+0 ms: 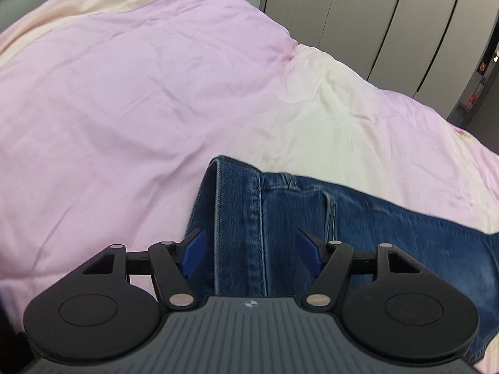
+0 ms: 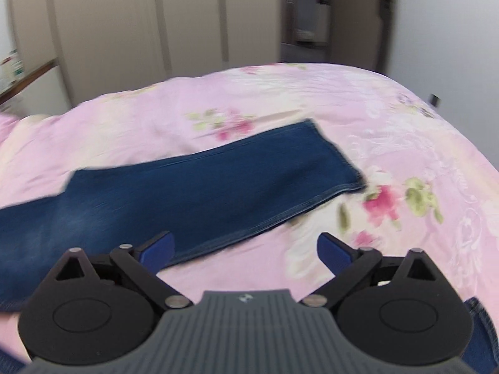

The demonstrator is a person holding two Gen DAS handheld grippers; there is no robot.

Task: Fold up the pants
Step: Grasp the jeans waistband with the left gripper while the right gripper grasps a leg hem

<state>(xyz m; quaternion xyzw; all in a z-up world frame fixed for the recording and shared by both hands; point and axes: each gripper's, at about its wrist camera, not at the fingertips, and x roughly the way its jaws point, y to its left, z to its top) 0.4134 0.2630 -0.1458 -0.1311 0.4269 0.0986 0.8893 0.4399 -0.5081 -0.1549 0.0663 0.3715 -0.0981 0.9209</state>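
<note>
Dark blue jeans (image 1: 389, 233) lie flat on a pink bed cover (image 1: 109, 109). In the left wrist view the waistband end (image 1: 249, 174) lies just ahead of my left gripper (image 1: 251, 244), which is open and hovers over the waist, its blue fingertips (image 1: 195, 249) either side of the denim. In the right wrist view one leg (image 2: 202, 187) stretches away to its hem (image 2: 336, 152) at the upper right. My right gripper (image 2: 244, 249) is open and empty, above the leg's near edge and the floral cover (image 2: 389, 202). Another bit of denim (image 2: 482, 333) shows at the lower right.
Grey wardrobe doors (image 1: 374, 25) stand beyond the bed. A doorway (image 2: 312, 15) opens at the far end of the room. A white unit with a wooden top (image 2: 28, 81) stands at the left. The bed cover spreads wide around the jeans.
</note>
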